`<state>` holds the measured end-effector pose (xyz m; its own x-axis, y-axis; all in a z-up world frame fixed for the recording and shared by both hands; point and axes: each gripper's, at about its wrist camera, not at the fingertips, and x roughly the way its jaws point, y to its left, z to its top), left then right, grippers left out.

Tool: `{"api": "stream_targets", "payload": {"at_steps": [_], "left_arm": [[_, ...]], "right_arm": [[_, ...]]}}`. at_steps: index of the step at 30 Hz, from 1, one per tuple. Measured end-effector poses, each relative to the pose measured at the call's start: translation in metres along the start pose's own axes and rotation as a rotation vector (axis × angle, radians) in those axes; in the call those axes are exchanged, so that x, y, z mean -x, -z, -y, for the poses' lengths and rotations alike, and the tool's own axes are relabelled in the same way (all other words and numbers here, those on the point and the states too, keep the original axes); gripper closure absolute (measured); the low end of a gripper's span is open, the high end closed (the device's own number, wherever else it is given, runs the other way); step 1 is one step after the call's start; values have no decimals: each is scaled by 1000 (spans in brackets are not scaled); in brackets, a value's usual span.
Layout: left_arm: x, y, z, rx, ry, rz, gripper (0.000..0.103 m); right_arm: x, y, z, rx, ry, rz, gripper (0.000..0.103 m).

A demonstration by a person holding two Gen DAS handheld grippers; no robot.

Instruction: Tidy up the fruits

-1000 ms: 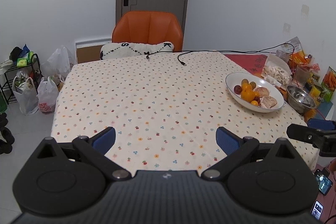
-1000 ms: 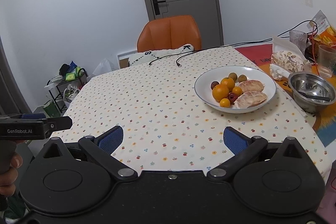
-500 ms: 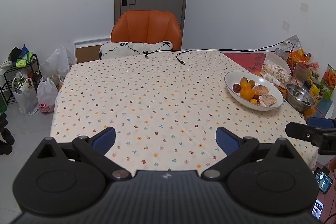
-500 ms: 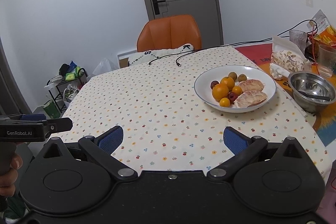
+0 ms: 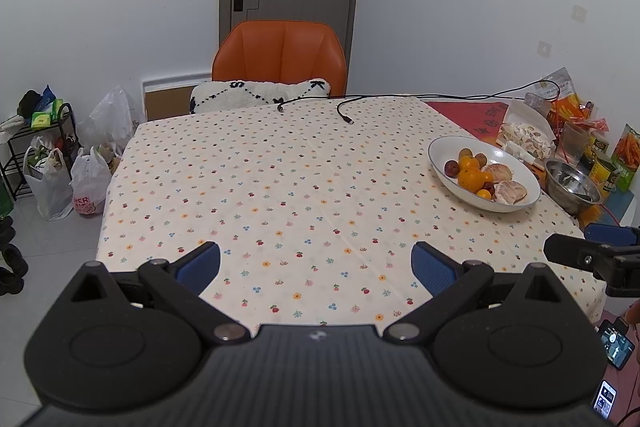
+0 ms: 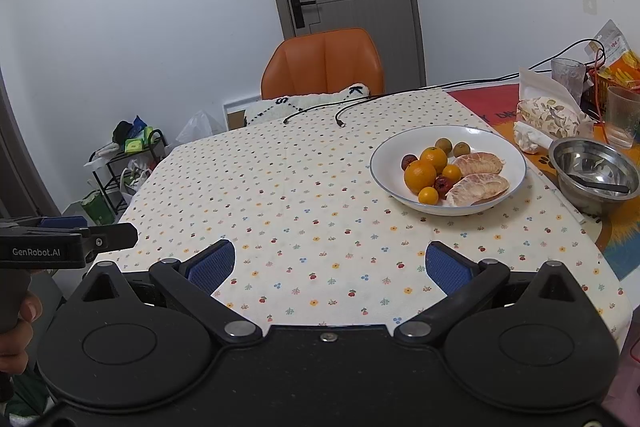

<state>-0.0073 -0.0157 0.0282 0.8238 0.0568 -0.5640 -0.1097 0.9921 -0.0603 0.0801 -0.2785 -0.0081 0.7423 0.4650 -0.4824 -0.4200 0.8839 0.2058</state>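
Left gripper (image 5: 316,263) hovering over near table edge, blue pads spread wide, gripping nothing. Right gripper (image 6: 330,265) likewise gaping wide, empty, hanging above near edge of floral tablecloth (image 6: 304,187).

Sitting at about 1 o'clock from right gripper: white bowl (image 6: 384,163) holding all fruit. Lying at about 2 o'clock from left gripper in left wrist view (image 5: 440,151), well apart from both.

Resting inside bowl: big orange (image 6: 419,176) at 9 o'clock side, second orange (image 6: 433,159) just behind, touching. Small kumquats (image 6: 427,195) sitting at front and centre. Dark red jujubes (image 6: 443,183) tucked between the oranges and the pomelo; another at 10 o'clock. Two brownish-green round fruits (image 6: 443,145) sitting at 12 o'clock rim side.

Peeled pomelo segments (image 6: 478,189) lying flat on 3 o'clock half, long axes running roughly 8-to-2 o'clock, tapered ends pointing toward 2 o'clock; rear segment near parallel to the front one.

Steel bowl (image 6: 592,179) with a dark utensil inside standing just beside white bowl at 3 o'clock. Glasses, snack bags crowding far right edge. Two black cables (image 6: 360,107) trailing across far edge at 12 o'clock. Orange chair (image 6: 324,63) tucked behind far edge.

Wide bare cloth stretching from 9 to 12 o'clock of bowl, offering open moving room; right side staying tight against steel bowl.
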Motion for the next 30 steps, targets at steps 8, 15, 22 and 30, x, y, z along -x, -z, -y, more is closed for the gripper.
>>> {"api": "stream_targets", "payload": {"at_steps": [8,15,22,30], "left_arm": [[0,0,0,0,2,3,2],[0,-1,0,-3,5,4,2],[1,0,3,-5,10,10,2],[3,0,1,-2,4,24,2]], "right_arm": [[0,0,0,2,2,-1,0],[0,-1,2,-1,5,4,0],[0,0,2,-1,4,2,0],[-1,2,1,-2,3,0,0]]}}
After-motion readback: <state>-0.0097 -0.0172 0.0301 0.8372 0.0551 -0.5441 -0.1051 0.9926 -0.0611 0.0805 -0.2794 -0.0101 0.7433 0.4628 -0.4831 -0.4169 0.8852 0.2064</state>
